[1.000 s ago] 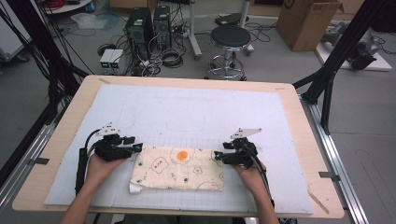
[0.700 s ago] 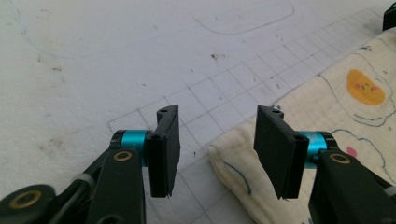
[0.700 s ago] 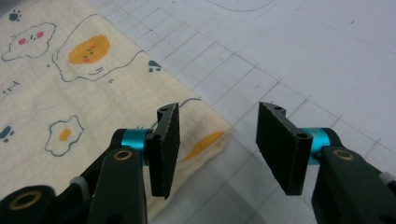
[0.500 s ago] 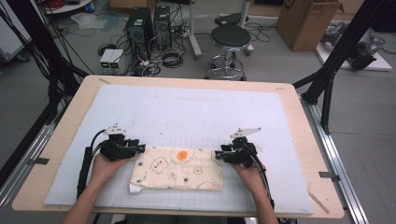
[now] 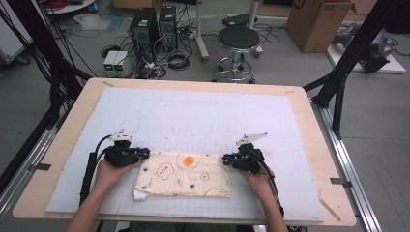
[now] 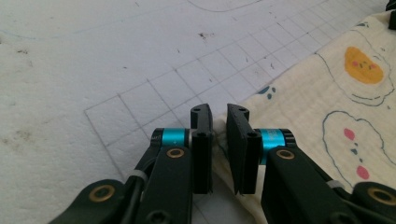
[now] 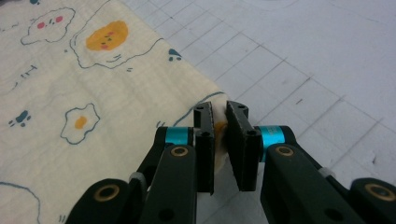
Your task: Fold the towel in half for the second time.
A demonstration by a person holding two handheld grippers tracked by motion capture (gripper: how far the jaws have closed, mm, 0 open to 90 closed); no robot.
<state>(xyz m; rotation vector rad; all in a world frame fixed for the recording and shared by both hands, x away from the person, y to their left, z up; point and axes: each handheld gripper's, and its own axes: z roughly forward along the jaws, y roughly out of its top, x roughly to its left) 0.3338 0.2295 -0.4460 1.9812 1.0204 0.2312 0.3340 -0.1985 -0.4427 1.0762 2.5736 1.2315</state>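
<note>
A cream cloth [image 5: 183,174] printed with fried eggs lies folded flat on the white gridded mat [image 5: 193,116], near the table's front. My left gripper [image 5: 144,153] is at the cloth's far left corner and my right gripper [image 5: 225,159] at its far right corner. Both pairs of jaws have just been closing. In the left gripper view the cloth [image 6: 336,107] has its corner edge caught in the narrow gap of the left gripper [image 6: 219,112]. In the right gripper view the right gripper [image 7: 220,109] pinches a bunched corner of the cloth [image 7: 93,93].
The mat covers most of the wooden table [image 5: 300,96], with bare mat beyond the cloth and on both sides. Behind the table on the floor are a black stool [image 5: 237,38], computer towers [image 5: 150,24] with cables and a cardboard box [image 5: 319,19]. Black frame posts [image 5: 338,87] flank the table.
Both grippers' jaws have narrowed onto the cloth's far corners. The left hand has shifted slightly right toward the cloth; the right hand has kept still.
</note>
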